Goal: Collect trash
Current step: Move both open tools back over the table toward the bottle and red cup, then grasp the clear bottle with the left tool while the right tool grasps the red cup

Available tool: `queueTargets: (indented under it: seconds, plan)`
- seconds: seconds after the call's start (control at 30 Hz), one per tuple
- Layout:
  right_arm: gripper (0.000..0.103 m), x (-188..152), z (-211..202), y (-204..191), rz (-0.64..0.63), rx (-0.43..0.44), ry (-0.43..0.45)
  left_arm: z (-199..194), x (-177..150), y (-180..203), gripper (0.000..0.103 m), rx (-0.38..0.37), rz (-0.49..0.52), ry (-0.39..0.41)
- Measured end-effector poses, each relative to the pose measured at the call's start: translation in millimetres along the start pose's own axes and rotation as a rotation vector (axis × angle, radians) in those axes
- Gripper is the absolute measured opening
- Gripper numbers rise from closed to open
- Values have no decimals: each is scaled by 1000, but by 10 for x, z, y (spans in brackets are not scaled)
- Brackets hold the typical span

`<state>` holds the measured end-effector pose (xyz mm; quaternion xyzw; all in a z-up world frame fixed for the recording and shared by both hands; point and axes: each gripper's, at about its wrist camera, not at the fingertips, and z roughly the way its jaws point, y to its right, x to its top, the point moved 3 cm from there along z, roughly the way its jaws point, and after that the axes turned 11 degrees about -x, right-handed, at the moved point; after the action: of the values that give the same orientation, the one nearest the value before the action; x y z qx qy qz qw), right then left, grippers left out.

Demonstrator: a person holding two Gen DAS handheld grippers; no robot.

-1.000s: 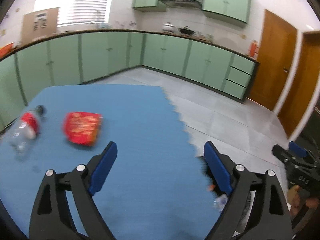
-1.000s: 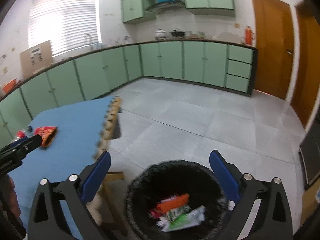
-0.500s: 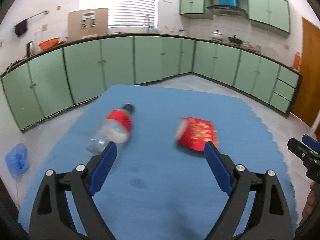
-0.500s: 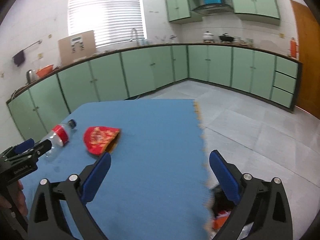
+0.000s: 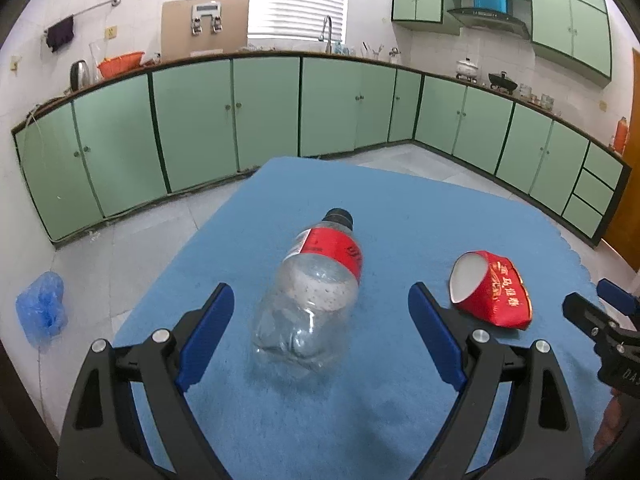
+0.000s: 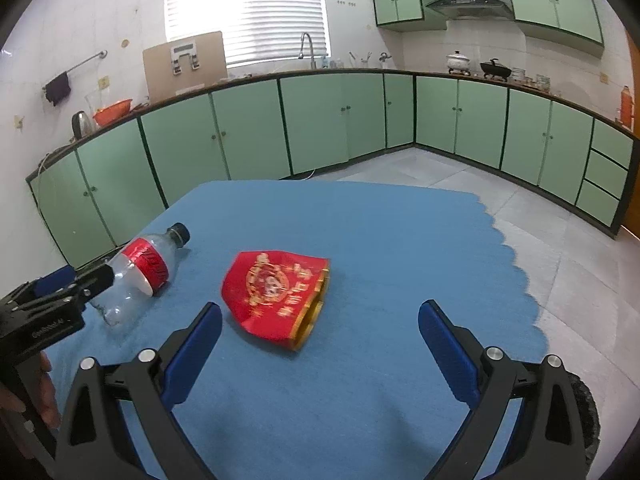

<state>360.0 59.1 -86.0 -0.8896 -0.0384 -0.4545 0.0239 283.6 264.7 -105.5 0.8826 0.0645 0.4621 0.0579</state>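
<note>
A clear plastic bottle with a red label and black cap lies on the blue table cover, cap pointing away. My left gripper is open, its fingers either side of the bottle's base, not touching it. A crushed red paper cup lies to the bottle's right. In the right wrist view the cup lies just ahead of my open, empty right gripper, and the bottle is at the left, beside the left gripper.
A black trash bin's rim shows at the lower right, off the table's scalloped edge. Green cabinets line the walls. A blue plastic bag lies on the floor at the left.
Both grippers have swung left from the bin and floor back over the table. The left one has closed in on the bottle, the right one on the red cup.
</note>
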Motion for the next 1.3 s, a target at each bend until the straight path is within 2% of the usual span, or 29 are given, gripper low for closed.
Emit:
queueTargets:
  seconds: [0.3,0.63,0.67,0.7,0.77,0.87,1.07,1.3]
  plan:
    - [96,-1,177,-232,-26,-9,-23,317,60,-249,87,-26,-28,-43]
    - [96,30,280,-271,-24,-18,-33,679,17,-366,86,-69,-84,-149]
    - [96,33,290,-270,-23,-20,-35,709,18,-384,85,-75,-94,-157]
    - [96,38,296,-268,-22,-21,-35,736,14,-400,77,-84,-104,-165]
    - [96,37,303,-261,-20,-22,-35,797,3,-438,67,-109,-126,-186]
    - [96,36,327,-245,-20,-23,-42,796,-12,-419,62,-117,-123,-184]
    - [96,54,383,-320,-31,-18,-54,650,-64,-416,60,-102,-138,-151]
    - [96,88,507,-456,-12,-9,-86,531,-115,-464,60,-79,-141,-150]
